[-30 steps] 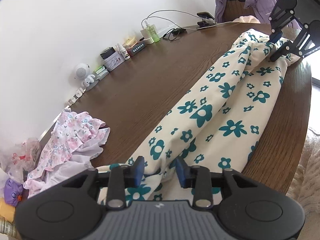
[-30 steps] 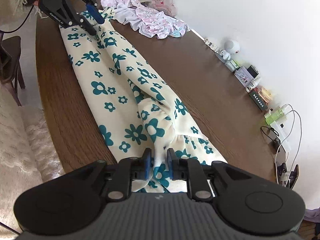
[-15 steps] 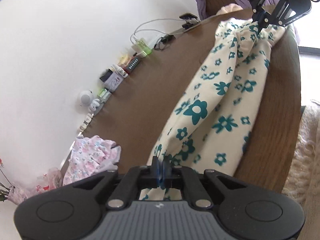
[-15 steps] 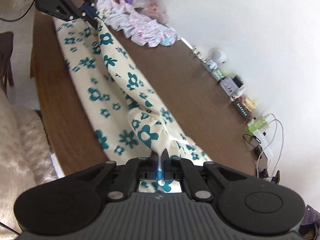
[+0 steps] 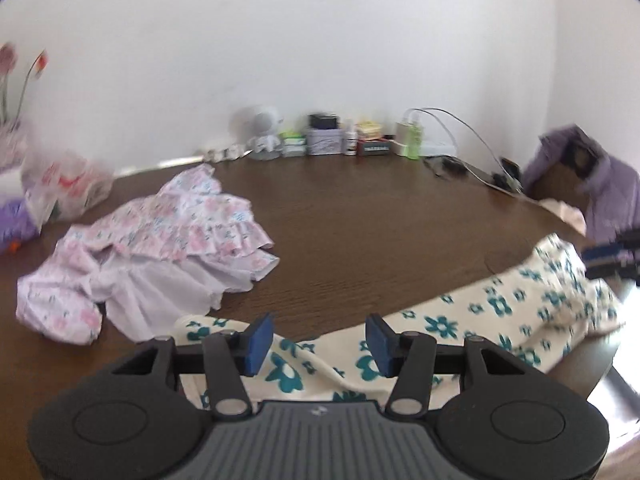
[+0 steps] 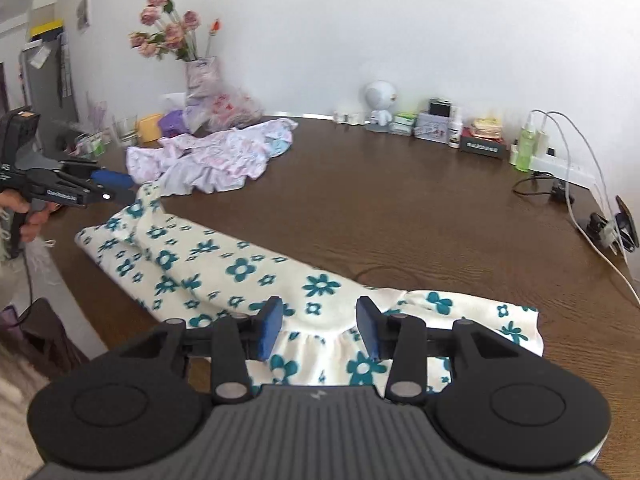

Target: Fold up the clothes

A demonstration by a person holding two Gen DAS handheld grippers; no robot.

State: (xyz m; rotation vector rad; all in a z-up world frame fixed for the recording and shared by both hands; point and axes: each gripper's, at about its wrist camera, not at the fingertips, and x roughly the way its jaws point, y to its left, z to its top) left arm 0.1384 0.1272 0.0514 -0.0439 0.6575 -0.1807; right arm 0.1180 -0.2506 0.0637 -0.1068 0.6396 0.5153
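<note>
A cream garment with teal flowers (image 6: 240, 268) lies as a long folded strip along the near edge of the brown table (image 6: 400, 208); it also shows in the left wrist view (image 5: 496, 308). My left gripper (image 5: 318, 344) is open just above its left end, holding nothing. My right gripper (image 6: 318, 330) is open just above its right end, holding nothing. In the right wrist view the left gripper (image 6: 114, 190) appears side-on at the garment's far end. In the left wrist view the right gripper (image 5: 608, 260) appears at the frame's right edge.
A crumpled pink floral garment (image 5: 160, 248) lies on the table beyond the strip's left end. Small bottles, boxes, a white figurine (image 6: 380, 106), cables and a power strip (image 6: 560, 168) line the wall. A vase of flowers (image 6: 200, 76) and plastic bags stand at the far left corner. A purple jacket (image 5: 600, 184) hangs on a chair at the right.
Both grippers were shut on the flowered garment's ends and lifted it; now both have opened and let go. The garment lies on the table, and both cameras have swung to face the wall.
</note>
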